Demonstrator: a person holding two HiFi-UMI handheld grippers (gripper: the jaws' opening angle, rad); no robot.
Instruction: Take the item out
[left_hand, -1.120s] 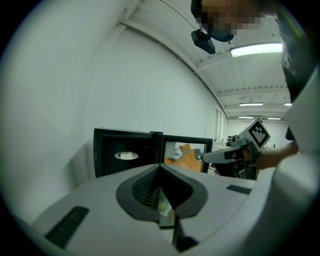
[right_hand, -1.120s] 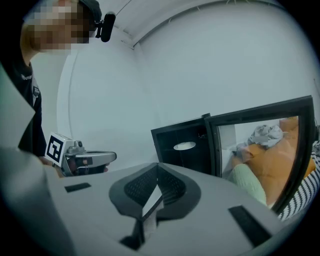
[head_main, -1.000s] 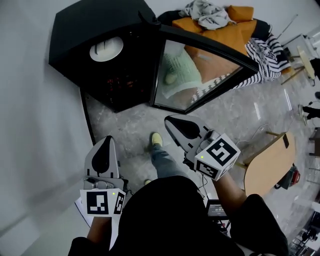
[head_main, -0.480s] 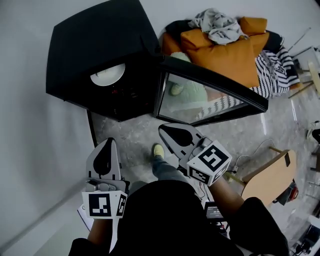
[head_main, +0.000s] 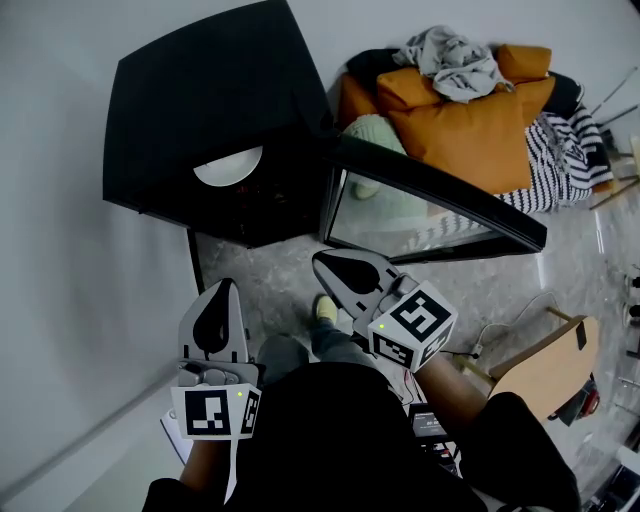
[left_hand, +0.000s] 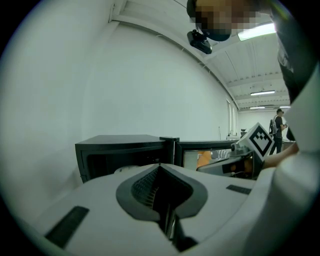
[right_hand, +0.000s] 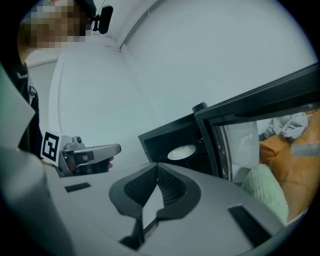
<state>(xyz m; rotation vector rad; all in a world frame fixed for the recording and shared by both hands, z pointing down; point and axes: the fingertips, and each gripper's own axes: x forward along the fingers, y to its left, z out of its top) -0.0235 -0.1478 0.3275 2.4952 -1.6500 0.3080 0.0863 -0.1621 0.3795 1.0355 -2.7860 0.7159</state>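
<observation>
A black cabinet (head_main: 210, 90) stands on the floor with its glass door (head_main: 430, 215) swung open to the right. Inside it lies a white plate (head_main: 228, 166), which also shows in the right gripper view as the plate (right_hand: 181, 151). My left gripper (head_main: 222, 288) is held short of the cabinet's opening, shut and with nothing in it. My right gripper (head_main: 322, 262) is level with the door's hinge edge, also shut and holding nothing. Neither touches the cabinet. In the left gripper view, the left gripper (left_hand: 160, 166) points at the cabinet (left_hand: 120, 145).
A white wall (head_main: 60, 250) runs along the left. Behind the door are orange cushions (head_main: 470, 120), a grey cloth (head_main: 455, 55), a striped cloth (head_main: 570, 150) and a green cushion (head_main: 375, 130). A wooden board (head_main: 545, 355) stands at the right. My own foot (head_main: 325, 308) is below the grippers.
Both shut grippers have come nearer the open cabinet. The cabinet and plate sit lower in the head view, and the right gripper has shifted a little left.
</observation>
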